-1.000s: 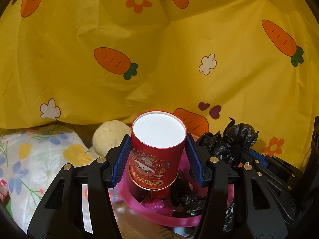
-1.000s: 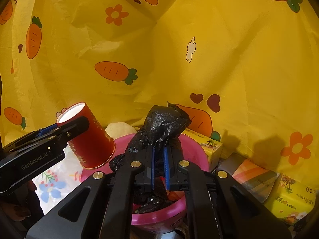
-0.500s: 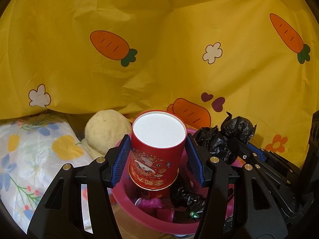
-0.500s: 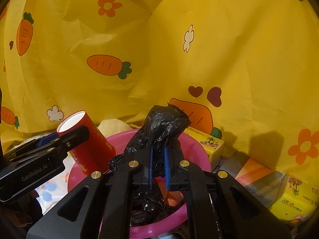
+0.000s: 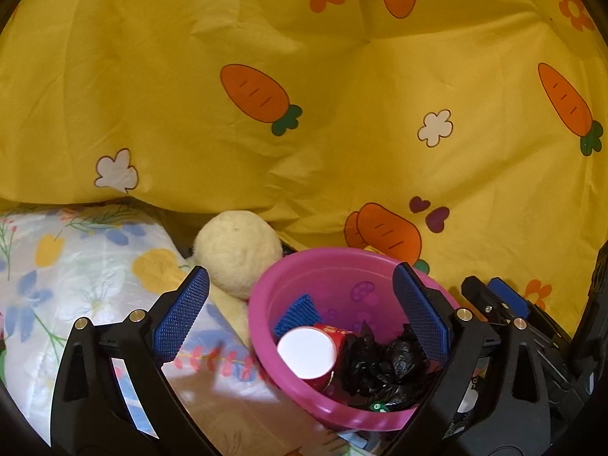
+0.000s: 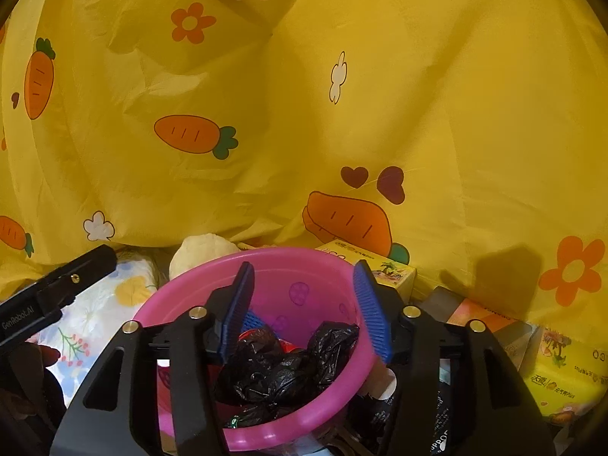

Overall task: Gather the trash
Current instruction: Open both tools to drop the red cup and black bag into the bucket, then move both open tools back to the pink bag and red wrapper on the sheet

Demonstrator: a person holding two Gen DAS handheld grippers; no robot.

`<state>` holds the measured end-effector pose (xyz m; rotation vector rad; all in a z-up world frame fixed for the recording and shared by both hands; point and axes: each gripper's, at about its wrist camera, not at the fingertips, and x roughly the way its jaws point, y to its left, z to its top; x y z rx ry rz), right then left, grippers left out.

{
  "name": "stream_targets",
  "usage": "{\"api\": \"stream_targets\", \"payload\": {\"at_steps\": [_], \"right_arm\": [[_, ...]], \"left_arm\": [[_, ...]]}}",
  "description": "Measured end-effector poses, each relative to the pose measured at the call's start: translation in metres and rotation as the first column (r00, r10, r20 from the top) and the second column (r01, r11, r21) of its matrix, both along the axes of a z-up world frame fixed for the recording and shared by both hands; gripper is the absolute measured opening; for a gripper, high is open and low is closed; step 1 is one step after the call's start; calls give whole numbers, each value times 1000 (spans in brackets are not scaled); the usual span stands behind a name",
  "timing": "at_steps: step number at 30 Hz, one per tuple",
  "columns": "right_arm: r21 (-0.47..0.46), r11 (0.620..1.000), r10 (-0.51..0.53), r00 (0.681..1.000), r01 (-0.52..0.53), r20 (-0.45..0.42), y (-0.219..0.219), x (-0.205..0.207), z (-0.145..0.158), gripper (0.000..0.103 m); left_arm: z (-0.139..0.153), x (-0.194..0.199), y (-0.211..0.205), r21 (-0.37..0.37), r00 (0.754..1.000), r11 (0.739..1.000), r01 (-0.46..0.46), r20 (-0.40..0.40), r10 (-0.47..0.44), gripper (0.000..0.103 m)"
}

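Release step: left hand-held gripper point(image 5: 300, 315) and right hand-held gripper point(image 6: 306, 309) are opening, empty, over pink basin point(image 5: 266, 361); next, seek remaining trash

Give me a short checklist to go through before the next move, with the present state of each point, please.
1. Red cup is inside the pink basin, lying on its side: ok.
2. Black bag is inside the basin: ok.
3. Left gripper jaws are opening, nothing between them: ok.
4. Right gripper jaws are opening and its pads do not press on the bag below them: ok.
5. No trash hangs over the basin rim: ok in both views.
6. More trash is left outside the basin: cannot tell; the boxes on the right may not be trash.
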<state>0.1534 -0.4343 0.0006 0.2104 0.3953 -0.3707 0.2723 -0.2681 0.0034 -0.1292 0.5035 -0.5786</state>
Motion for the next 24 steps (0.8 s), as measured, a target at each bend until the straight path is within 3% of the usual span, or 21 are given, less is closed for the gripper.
{"api": "stream_targets", "payload": {"at_steps": [10,16,24], "right_arm": [[-9,999,39,999,-39,13,29,-24,6,80],[-29,994,103,994,-102,25,62,-43,12,83],[-61,975,216,976,-215,16,111,-53,18,84]], "left_arm": [[10,-35,59,64,985,985,-158,82,152,97],[17,-63,89,94,970,968,-234,92,225,97],[24,-99,128,150,930,922,-356,157,333,97]]}}
